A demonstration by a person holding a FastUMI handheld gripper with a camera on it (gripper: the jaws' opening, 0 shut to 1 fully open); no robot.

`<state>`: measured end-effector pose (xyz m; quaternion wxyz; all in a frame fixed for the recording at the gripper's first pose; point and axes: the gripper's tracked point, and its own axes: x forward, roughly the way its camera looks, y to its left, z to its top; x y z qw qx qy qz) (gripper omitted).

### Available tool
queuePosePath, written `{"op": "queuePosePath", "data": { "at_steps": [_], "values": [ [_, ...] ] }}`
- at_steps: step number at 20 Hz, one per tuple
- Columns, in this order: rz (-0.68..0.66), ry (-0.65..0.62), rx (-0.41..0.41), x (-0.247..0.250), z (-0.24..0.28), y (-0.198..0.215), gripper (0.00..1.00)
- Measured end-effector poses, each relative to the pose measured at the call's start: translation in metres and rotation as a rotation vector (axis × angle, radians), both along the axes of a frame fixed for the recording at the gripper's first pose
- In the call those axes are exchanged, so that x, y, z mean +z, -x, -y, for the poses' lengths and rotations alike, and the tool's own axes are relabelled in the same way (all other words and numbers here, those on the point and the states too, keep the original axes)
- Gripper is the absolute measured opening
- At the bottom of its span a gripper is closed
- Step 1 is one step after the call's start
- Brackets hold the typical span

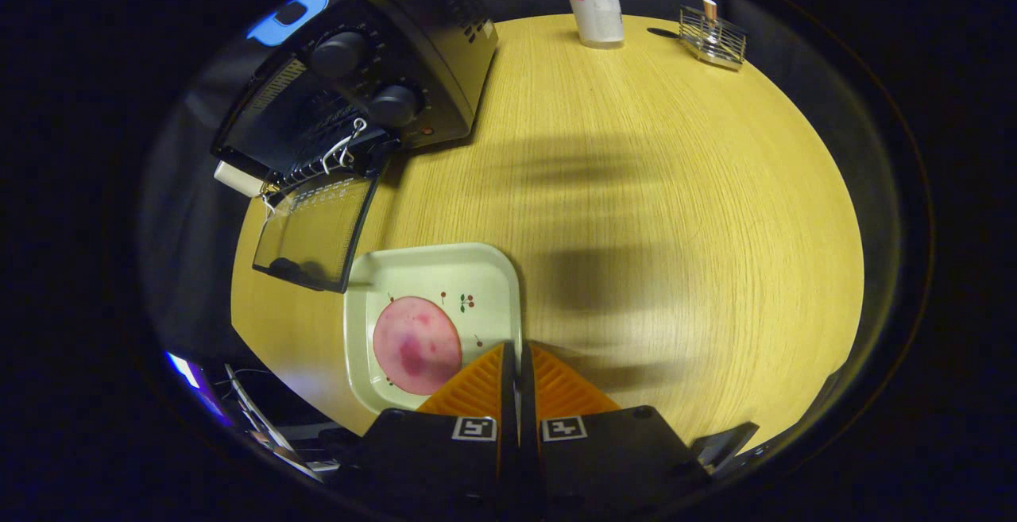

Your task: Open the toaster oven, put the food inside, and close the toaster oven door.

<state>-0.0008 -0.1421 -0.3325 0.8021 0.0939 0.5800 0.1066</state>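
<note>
Your hand-held gripper [518, 359] is closed, fingers pressed together w/ nothing between, over the plate's [433, 268] right rim. Round pink food slice [413, 343] lies on the plate, lower center-left. Toaster oven [373, 77] upper left, door [314, 232] open, dropped toward the plate.

My gripper [517, 363] has two wedge-shaped fingers [477, 387] with ridged faces, pressed flat together with no gap. Each finger rises from a black, blocky housing [445, 458]. Each housing carries a small square black-and-white marker [474, 428] near the finger's base.
</note>
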Motion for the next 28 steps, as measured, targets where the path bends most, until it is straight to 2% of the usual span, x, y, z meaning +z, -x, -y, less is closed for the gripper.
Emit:
{"op": "queuePosePath", "data": {
  "at_steps": [11, 17, 24, 28],
  "values": [
    [0.051, -0.064, -0.353, 0.054, 0.012, 0.05, 0.06],
    [0.11, -0.125, -0.495, 0.098, 0.006, 0.064, 0.06],
    [0.179, -0.336, -0.658, 0.15, -0.05, 0.049, 0.06],
    [0.204, -0.398, -0.671, 0.149, -0.097, 0.028, 0.06]
  ]
}}
